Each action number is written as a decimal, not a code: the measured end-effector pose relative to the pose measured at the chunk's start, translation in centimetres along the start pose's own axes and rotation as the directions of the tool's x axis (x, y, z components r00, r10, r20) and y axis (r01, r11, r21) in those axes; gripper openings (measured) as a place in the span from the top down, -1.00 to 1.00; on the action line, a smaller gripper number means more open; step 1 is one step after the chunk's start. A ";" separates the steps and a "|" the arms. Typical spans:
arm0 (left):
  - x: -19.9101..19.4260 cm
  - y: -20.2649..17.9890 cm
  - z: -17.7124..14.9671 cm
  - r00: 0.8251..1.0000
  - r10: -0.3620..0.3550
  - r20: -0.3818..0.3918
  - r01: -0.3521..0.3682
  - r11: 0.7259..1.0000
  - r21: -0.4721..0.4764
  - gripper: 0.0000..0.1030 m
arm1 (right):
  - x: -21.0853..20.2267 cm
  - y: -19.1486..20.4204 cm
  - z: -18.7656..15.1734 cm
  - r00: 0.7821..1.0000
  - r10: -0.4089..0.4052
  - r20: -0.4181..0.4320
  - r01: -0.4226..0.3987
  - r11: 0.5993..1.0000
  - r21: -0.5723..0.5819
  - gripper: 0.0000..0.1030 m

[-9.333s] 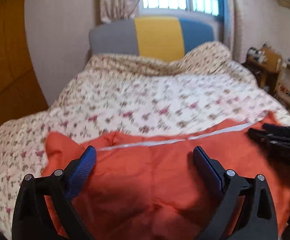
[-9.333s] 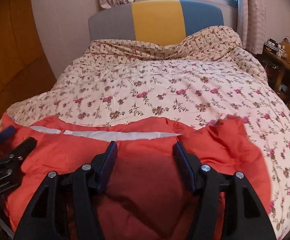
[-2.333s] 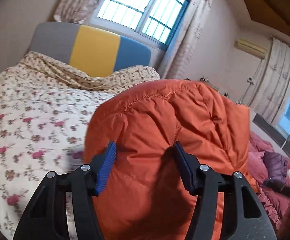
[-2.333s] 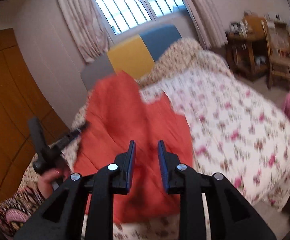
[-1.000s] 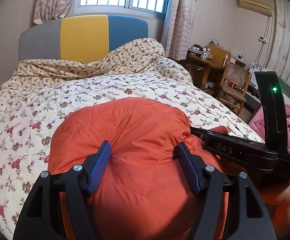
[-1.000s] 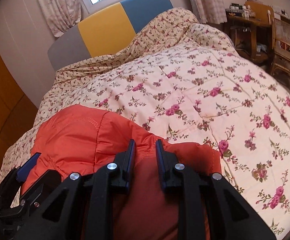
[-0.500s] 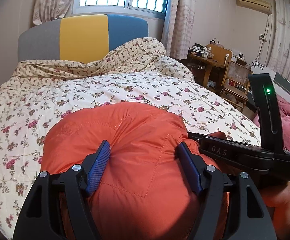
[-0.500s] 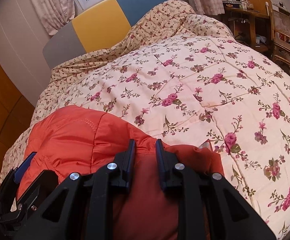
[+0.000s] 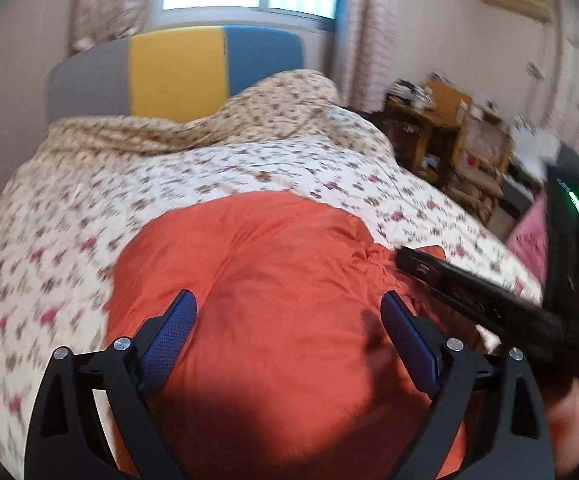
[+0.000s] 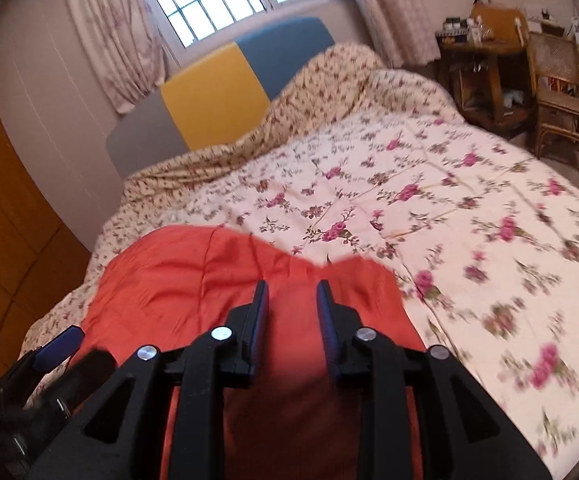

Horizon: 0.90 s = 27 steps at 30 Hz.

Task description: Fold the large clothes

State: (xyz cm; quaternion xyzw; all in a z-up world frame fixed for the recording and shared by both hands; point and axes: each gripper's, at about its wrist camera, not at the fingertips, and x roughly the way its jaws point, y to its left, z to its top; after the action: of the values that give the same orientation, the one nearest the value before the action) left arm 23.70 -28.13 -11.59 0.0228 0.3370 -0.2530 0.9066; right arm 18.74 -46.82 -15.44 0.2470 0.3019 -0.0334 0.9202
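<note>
1. The bed's floral quilt point(image 10: 449, 200) is the work surface: soft, padded, a bit lumpy near the grey-yellow-blue headboard point(image 10: 217, 92). Anything pressed down on it will probably sink rather than crease sharply.

2. The orange puffer jacket point(image 9: 273, 280) sits at the near edge of the quilt, bunched into a rounded, puffy mound. The shell looks slick and quilted, with stitch lines, so it likely traps air and wants to spring open.

3. The left gripper point(image 9: 287, 320) is spread wide over the mound, blue pads either side, not pinching anything.

4. The right gripper point(image 10: 292, 300) has its jaws drawn in with a narrow gap, orange fabric showing between them. Whether it actually pinches the cloth can't be told from here.

5. Doing this step well probably means pressing the air out of the bundle first, then flattening from the middle outward so the slippery layers don't slide apart. Keep the edges lined up and grab thick seams, not the thin shell.
</note>
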 end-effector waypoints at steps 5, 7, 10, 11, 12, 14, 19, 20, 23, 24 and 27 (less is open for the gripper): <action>0.6 -0.3 -0.4 0.989 0.147 0.011 -0.146 0.989 -0.012 -0.84 | 0.0 0.4 -1.3 0.999 -0.036 -0.018 0.035 0.998 -0.052 0.47; 1.8 -0.7 -0.7 0.984 0.173 0.041 -0.176 0.983 0.057 -0.94 | 0.6 0.2 -1.5 0.998 -0.047 -0.037 0.045 0.998 -0.055 0.47; 2.8 -0.2 -1.3 0.988 0.146 0.051 -0.149 0.986 0.070 -0.94 | 1.5 -0.4 -1.8 0.998 -0.031 -0.054 0.029 0.999 -0.035 0.47; 3.2 0.0 -1.4 0.990 0.135 0.048 -0.139 0.988 0.067 -0.94 | 1.8 -0.5 -1.9 0.998 -0.031 -0.055 0.029 0.999 -0.032 0.47; 3.5 0.2 -1.5 0.990 0.134 0.045 -0.136 0.988 0.066 -0.94 | 2.0 -0.5 -2.0 0.998 -0.034 -0.055 0.033 0.999 -0.032 0.48; 4.1 0.2 -1.7 0.988 0.144 0.052 -0.148 0.986 0.074 -0.94 | 2.3 -0.4 -2.1 0.997 -0.054 -0.049 0.052 0.998 -0.039 0.48; 3.9 -0.3 -2.2 0.985 0.158 0.064 -0.163 0.983 0.086 -0.94 | 2.2 -0.2 -2.1 0.997 -0.062 -0.044 0.060 0.997 -0.047 0.47; 3.7 -0.3 -2.2 0.985 0.159 0.064 -0.164 0.982 0.088 -0.94 | 2.1 -0.1 -2.1 0.997 -0.062 -0.044 0.060 0.997 -0.049 0.47; 2.8 -0.6 -2.3 0.984 0.163 0.067 -0.169 0.981 0.093 -0.94 | 1.4 0.1 -2.0 0.997 -0.062 -0.035 0.060 0.996 -0.061 0.45; 2.0 -0.7 -2.5 0.984 0.163 0.067 -0.169 0.981 0.094 -0.94 | 0.9 0.3 -2.0 0.998 -0.062 -0.026 0.060 0.996 -0.062 0.41; -0.5 -1.1 -3.4 0.988 0.140 0.070 -0.146 0.985 0.092 -0.94 | -1.2 0.7 -2.3 0.998 -0.059 0.012 0.060 0.996 -0.068 0.12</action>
State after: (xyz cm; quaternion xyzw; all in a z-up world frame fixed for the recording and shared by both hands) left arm 20.79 -28.14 -13.78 0.0827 0.2928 -0.2039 0.9305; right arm 16.69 -45.20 -16.02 0.2060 0.3055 -0.0516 0.9282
